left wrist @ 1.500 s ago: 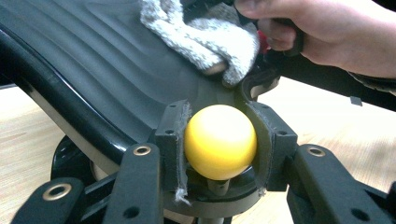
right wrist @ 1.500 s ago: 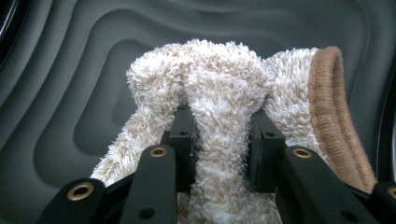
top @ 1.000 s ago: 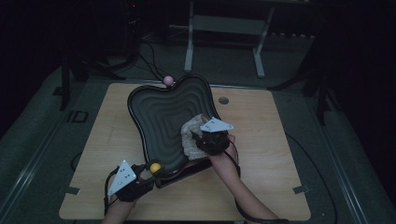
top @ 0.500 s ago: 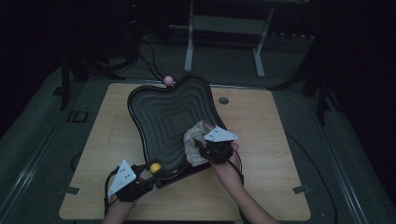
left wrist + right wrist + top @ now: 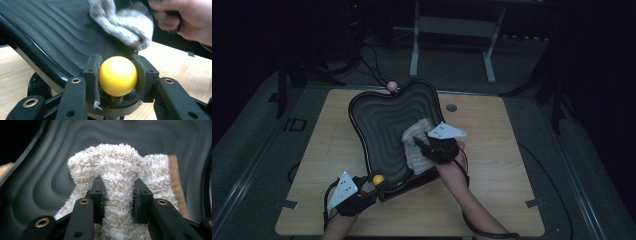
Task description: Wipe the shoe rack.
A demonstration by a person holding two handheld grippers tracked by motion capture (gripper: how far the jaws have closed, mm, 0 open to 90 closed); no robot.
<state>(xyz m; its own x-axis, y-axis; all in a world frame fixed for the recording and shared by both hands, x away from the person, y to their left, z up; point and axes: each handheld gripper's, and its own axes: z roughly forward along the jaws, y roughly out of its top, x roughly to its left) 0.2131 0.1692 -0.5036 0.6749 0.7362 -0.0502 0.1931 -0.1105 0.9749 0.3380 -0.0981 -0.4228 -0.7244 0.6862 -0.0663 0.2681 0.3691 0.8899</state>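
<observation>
The right gripper (image 5: 117, 197), clamped on the cloth (image 5: 117, 170), has slid perhaps slightly down the tray (image 5: 382, 120); the left gripper (image 5: 117, 77) keeps pinching the yellow knob (image 5: 118, 75).

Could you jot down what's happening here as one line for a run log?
left gripper: shut on yellow knob, steadying tilted black tray | right gripper: shut on cloth, cloth on tray

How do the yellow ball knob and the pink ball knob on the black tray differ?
The yellow knob sits at the near end of the tray, clamped between the left gripper jaws; the pink knob at the far end is free. The yellow one lies near the towel; the pink one is farther off. Both are round.
</observation>
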